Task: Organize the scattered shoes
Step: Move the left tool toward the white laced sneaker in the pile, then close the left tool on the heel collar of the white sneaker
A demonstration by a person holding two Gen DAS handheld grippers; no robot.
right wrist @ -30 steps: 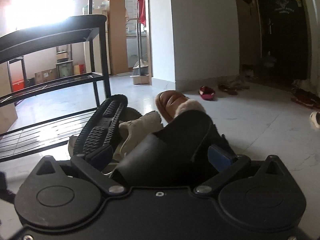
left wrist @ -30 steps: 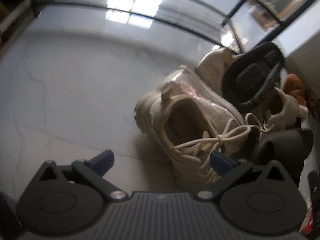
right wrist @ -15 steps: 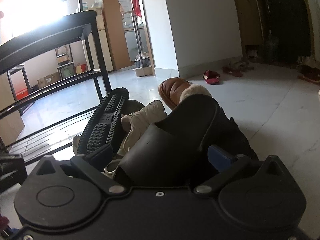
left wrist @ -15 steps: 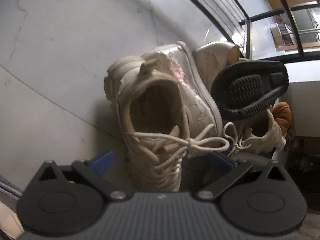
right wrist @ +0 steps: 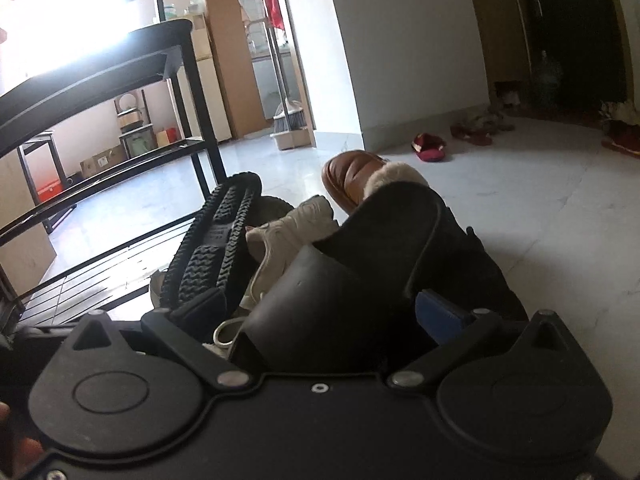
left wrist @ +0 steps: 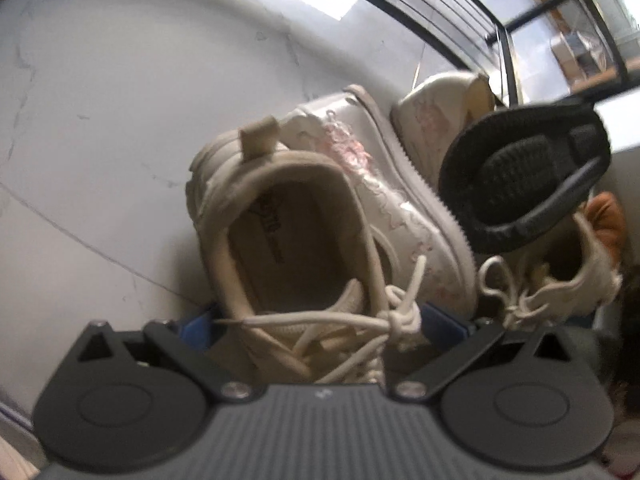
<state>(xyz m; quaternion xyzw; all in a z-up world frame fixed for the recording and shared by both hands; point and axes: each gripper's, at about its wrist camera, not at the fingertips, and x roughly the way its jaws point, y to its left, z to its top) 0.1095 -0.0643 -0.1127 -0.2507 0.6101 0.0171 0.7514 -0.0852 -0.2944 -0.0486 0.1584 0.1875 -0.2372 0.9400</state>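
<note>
Lying on the pale marble floor in a heap: mixed shoes, left to right as follows.

Cream sneaker, chunky sole, heel tab up, opening toward the camera, laces knotted. The left gripper has its blue fingers spread to either side of the laced front; whether they touch it cannot be told. Dark print on the insole, too blurred to read.

White sneaker with pink trim, touching the cream one on its right side. Beyond it, another white shoe.

Black treaded sole, tilted up on the heap. Below it, a second cream laced shoe; an orange-brown shoe at the far edge.

Right wrist view only: black metal shoe rack, at left; brown fleece-lined slipper; black slide sandal, lying between the spread fingers of the right gripper, contact not clear; red slipper well apart near the white wall; broom in the doorway.
</note>
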